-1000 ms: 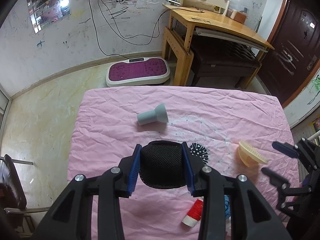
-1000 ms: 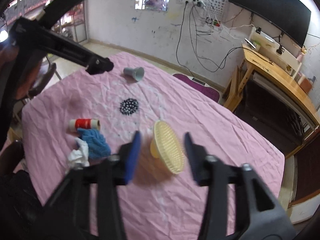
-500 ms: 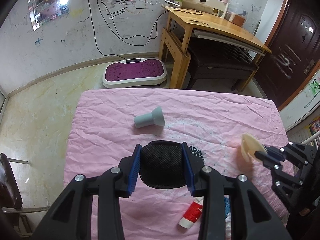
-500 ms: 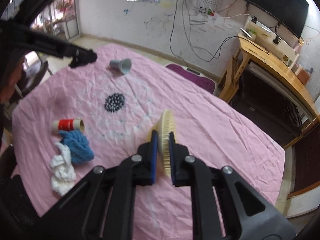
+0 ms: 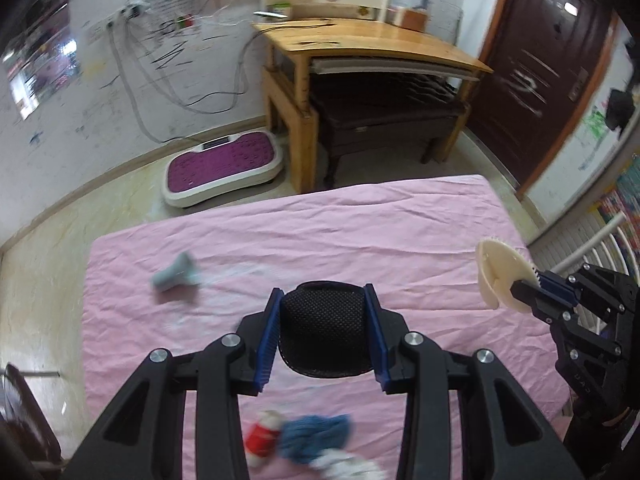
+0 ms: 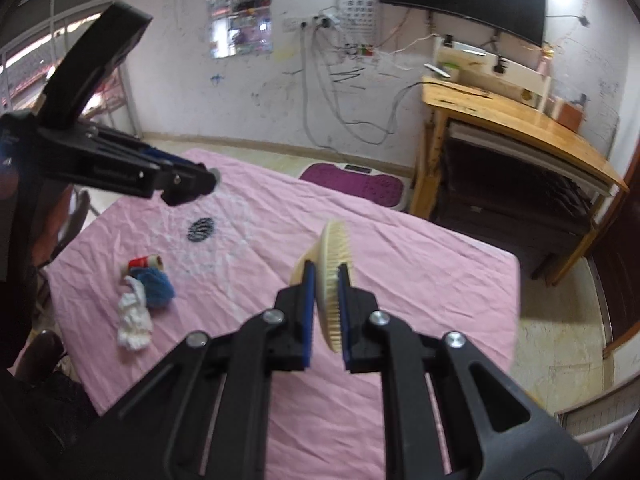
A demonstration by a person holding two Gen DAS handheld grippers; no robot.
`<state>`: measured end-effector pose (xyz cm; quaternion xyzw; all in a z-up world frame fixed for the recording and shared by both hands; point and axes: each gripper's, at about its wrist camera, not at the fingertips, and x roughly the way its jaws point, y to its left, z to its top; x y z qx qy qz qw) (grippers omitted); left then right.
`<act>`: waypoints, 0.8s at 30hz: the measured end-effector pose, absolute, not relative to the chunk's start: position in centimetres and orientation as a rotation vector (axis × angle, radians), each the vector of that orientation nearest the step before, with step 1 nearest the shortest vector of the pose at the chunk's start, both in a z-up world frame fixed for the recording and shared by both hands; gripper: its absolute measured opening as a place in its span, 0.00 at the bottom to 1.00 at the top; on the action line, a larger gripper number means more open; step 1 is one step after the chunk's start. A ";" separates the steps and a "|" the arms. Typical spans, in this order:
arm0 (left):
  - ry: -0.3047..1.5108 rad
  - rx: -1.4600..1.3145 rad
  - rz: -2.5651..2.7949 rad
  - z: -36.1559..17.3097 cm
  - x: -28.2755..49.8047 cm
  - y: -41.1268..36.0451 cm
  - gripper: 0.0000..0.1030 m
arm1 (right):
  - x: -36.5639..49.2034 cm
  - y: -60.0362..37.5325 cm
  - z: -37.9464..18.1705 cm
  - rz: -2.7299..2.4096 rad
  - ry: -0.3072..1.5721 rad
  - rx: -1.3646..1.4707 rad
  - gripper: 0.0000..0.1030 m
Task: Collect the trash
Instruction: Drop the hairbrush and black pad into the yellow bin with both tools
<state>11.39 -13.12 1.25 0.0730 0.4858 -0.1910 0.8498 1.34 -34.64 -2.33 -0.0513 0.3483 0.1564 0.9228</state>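
Now cream basket (image 6: pixel 334 276) between tool (image 6: pixel 325 280) pads

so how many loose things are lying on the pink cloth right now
4: a grey funnel-shaped piece at the far left, and near the front edge a red spool, a blue wad and a white wad clustered together. The claws could hide more.

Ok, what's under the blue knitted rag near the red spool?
Only the pink cloth shows around the blue rag. A white crumpled wad and the red spool touch its edges. Whatever lies beneath is covered.
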 end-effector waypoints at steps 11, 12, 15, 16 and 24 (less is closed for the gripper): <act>1.010 0.284 -0.684 1.1 6.9 -30.2 0.34 | -4.7 -48.6 -3.8 0.065 0.706 0.044 0.10; 1.012 0.286 -0.706 0.9 6.5 -31.5 0.34 | -5.2 -49.5 -4.3 0.049 0.710 0.058 0.10; 1.046 0.294 -0.753 -0.3 5.6 -35.1 0.34 | -6.2 -52.0 -6.7 0.004 0.743 0.103 0.10; 1.059 0.294 -0.766 -0.8 5.4 -36.2 0.34 | -6.5 -52.9 -7.8 -0.007 0.760 0.123 0.10; 1.180 0.336 -0.813 -6.1 4.0 -43.0 0.34 | -8.3 -57.5 -13.8 -0.066 0.821 0.257 0.10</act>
